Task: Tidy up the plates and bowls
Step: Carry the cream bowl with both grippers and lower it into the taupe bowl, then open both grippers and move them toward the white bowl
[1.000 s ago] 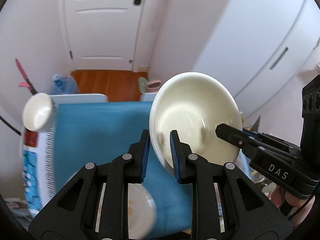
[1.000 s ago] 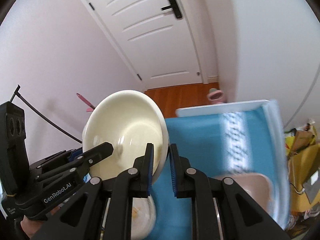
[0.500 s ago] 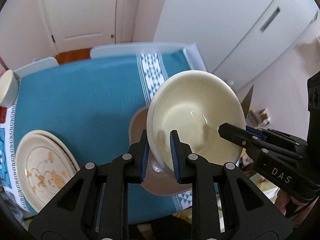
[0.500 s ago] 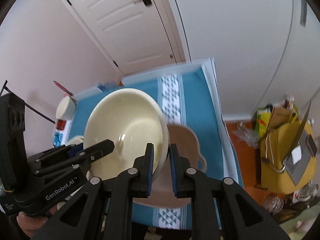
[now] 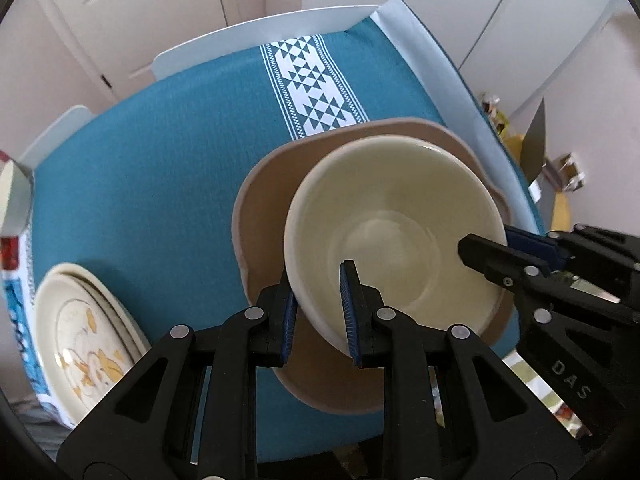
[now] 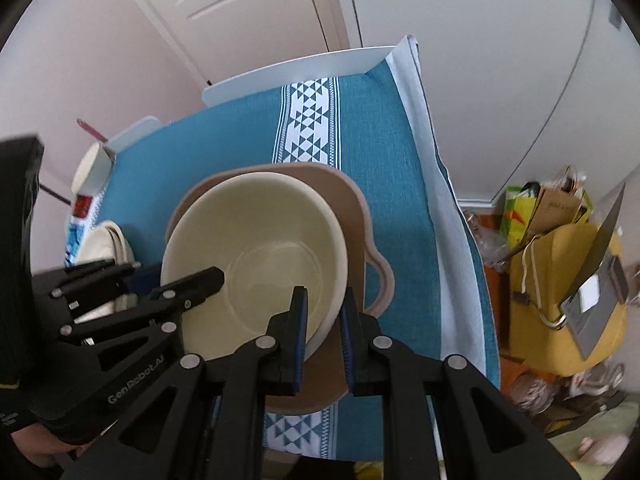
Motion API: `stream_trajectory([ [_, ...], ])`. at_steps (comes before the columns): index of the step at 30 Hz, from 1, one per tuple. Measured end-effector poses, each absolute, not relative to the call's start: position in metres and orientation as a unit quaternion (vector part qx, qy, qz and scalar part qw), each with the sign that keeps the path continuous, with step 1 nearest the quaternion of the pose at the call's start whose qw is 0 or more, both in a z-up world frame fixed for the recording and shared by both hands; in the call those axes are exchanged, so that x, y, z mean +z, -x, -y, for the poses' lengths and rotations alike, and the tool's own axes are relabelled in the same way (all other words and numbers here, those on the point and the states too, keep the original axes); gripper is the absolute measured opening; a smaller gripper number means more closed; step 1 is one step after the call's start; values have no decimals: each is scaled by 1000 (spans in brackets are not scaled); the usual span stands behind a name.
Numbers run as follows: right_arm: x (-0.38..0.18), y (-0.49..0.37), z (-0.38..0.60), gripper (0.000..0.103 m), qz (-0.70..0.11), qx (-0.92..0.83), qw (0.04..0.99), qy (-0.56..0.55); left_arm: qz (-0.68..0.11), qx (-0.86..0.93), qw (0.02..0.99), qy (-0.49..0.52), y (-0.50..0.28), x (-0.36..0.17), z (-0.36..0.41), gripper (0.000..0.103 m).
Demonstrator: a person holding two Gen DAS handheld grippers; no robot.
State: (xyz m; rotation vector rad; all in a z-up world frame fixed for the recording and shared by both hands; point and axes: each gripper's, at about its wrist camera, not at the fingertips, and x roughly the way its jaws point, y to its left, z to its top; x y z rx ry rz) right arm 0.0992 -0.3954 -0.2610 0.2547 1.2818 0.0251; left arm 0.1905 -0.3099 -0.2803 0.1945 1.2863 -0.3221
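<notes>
A cream bowl (image 5: 396, 224) sits tilted inside a larger brown bowl with handles (image 5: 264, 208) on the blue tablecloth. My left gripper (image 5: 318, 312) is shut on the cream bowl's near rim. My right gripper (image 6: 323, 320) is shut on the opposite rim of the same cream bowl (image 6: 256, 256), and the brown bowl (image 6: 356, 216) shows around it. In the left wrist view the right gripper (image 5: 516, 252) reaches in from the right. A stack of patterned plates (image 5: 84, 340) lies at the table's left.
The blue tablecloth (image 5: 160, 168) with a white patterned band (image 5: 316, 92) covers the table. A white cup (image 6: 90, 168) stands at the far left corner. Bags and a yellow seat (image 6: 560, 248) lie off the table's right edge. A white door stands behind.
Both grippers have carried the cream bowl down from the air and toward the brown bowl; it now rests inside it. Both views have tipped from the door down to the table.
</notes>
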Motion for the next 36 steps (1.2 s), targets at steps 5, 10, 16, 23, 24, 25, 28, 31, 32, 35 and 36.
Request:
stream_trajectory([
  [5, -263, -99, 397, 14, -596, 17, 794, -116, -596, -142, 782, -113, -194, -289, 314, 18],
  [10, -264, -98, 395, 14, -600, 19, 792, -107, -583, -138, 789, -138, -190, -286, 317, 18],
  [16, -263, -98, 392, 14, -600, 23, 793, -105, -582, -136, 790, -139, -186, -285, 314, 18],
  [23, -256, -90, 399, 14, -587, 25, 799, -126, -567, -136, 802, -127, -181, -273, 310, 18],
  [24, -253, -88, 399, 14, -582, 26, 803, -128, -565, -137, 804, -125, -180, -271, 309, 18],
  [25, -250, -87, 399, 14, -577, 27, 806, -129, -564, -137, 805, -123, -179, -269, 308, 18],
  [28, -239, -85, 399, 14, -564, 31, 815, -129, -551, -141, 816, -107, -175, -257, 304, 19],
  [31, -228, -85, 404, 14, -550, 26, 824, -132, -511, -131, 845, -89, -169, -232, 296, 19],
  [32, -223, -85, 407, 14, -545, 26, 827, -138, -494, -128, 856, -87, -166, -223, 292, 19],
  [35, -206, -85, 417, 15, -523, 27, 836, -164, -459, -116, 877, -84, -160, -199, 282, 20],
  [36, -199, -86, 419, 15, -517, 27, 839, -167, -454, -112, 880, -82, -159, -194, 279, 21],
])
